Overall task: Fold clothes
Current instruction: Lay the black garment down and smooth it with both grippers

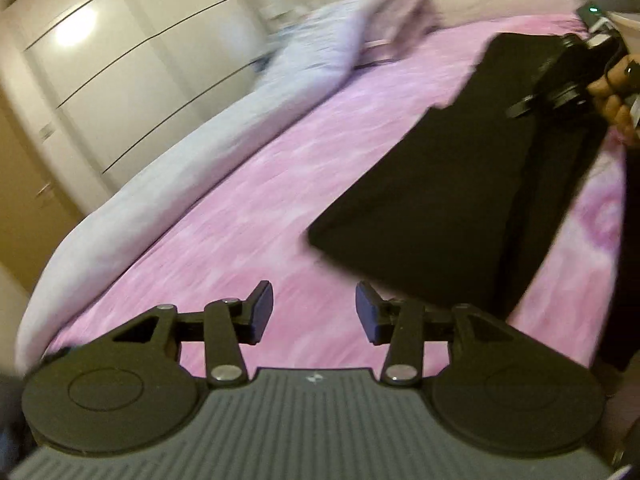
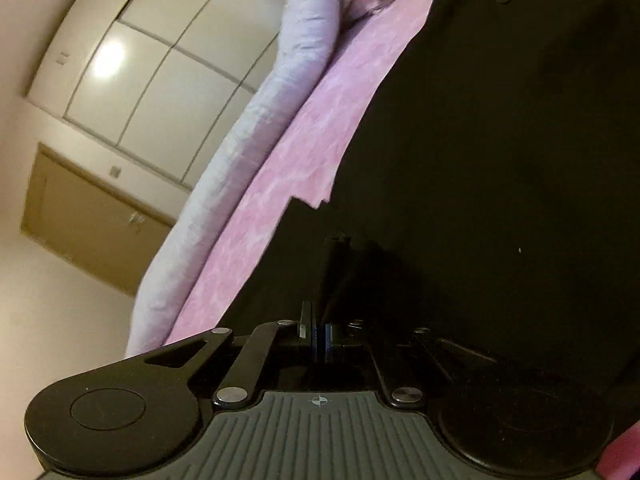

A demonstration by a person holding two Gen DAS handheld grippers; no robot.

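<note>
A black garment (image 1: 460, 184) lies folded lengthwise on the pink bedsheet (image 1: 224, 240). My left gripper (image 1: 315, 312) is open and empty, hovering over the sheet just left of the garment's near corner. My right gripper (image 1: 560, 80) shows at the garment's far right end in the left wrist view. In the right wrist view the right gripper (image 2: 321, 338) is shut on the black garment (image 2: 500, 160), with a pinched ridge of cloth rising ahead of its fingers.
A rolled pale lilac blanket (image 1: 168, 184) runs along the bed's far side, with folded pale clothes (image 1: 404, 20) beyond it. White wardrobe doors (image 1: 120, 80) and a brown door (image 2: 88, 216) stand behind the bed.
</note>
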